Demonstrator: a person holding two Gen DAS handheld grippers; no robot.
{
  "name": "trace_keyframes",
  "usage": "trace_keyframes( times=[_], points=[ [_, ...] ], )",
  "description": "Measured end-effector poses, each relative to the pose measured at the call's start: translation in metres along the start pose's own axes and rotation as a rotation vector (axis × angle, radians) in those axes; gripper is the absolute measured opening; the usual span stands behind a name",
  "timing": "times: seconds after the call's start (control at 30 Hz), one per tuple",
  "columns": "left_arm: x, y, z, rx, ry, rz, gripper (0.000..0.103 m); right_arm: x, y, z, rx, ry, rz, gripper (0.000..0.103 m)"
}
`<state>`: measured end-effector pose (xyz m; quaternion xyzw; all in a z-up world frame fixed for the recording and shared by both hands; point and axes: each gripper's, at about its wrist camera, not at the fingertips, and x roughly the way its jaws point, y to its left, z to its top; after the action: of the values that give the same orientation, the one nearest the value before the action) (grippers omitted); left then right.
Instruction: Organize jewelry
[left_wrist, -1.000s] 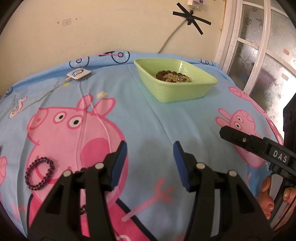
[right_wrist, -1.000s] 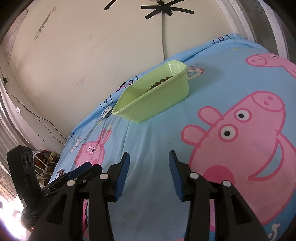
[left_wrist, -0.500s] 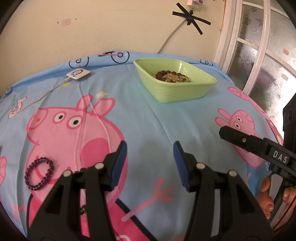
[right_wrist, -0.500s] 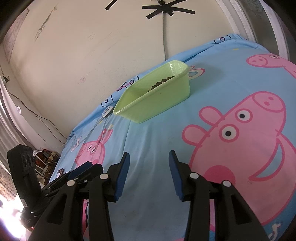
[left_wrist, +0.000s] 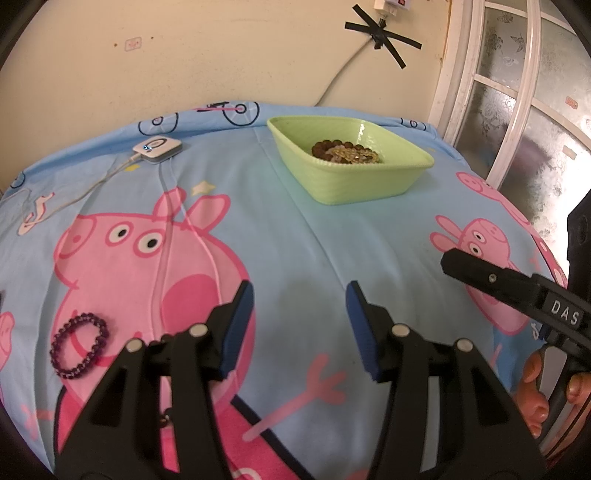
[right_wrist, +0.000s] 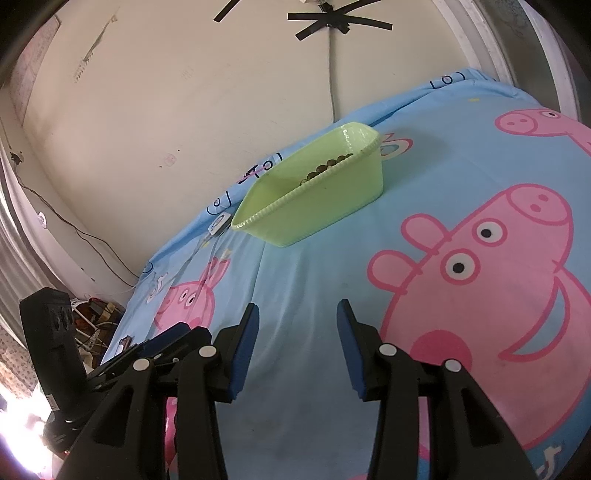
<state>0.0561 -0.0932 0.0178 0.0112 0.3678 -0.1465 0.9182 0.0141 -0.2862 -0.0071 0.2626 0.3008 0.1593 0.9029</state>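
A dark purple bead bracelet (left_wrist: 79, 345) lies on the blue cartoon-pig cloth at the lower left of the left wrist view. A light green tray (left_wrist: 369, 179) stands at the back and holds brown and yellowish bead bracelets (left_wrist: 345, 152). The tray also shows in the right wrist view (right_wrist: 317, 206), with beads (right_wrist: 327, 167) just visible over its rim. My left gripper (left_wrist: 299, 325) is open and empty above the cloth, to the right of the purple bracelet. My right gripper (right_wrist: 297, 343) is open and empty; it shows at the right edge of the left wrist view (left_wrist: 491, 278).
A small white device (left_wrist: 158, 147) with a cable lies at the back left of the cloth. A wall is behind the table, with a taped cable. A white-framed glass door (left_wrist: 517, 92) stands at the right.
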Motion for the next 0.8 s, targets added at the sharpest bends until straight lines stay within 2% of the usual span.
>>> trace_keyframes(
  times=[0.53, 0.8],
  points=[
    [-0.002, 0.001, -0.001, -0.003, -0.008, -0.026, 0.050, 0.002, 0.003, 0.001, -0.018, 0.007, 0.002, 0.019],
    [-0.016, 0.024, -0.002, -0.067, 0.001, -0.108, 0.050, 0.005, 0.003, 0.002, -0.024, 0.018, -0.001, 0.019]
  ],
)
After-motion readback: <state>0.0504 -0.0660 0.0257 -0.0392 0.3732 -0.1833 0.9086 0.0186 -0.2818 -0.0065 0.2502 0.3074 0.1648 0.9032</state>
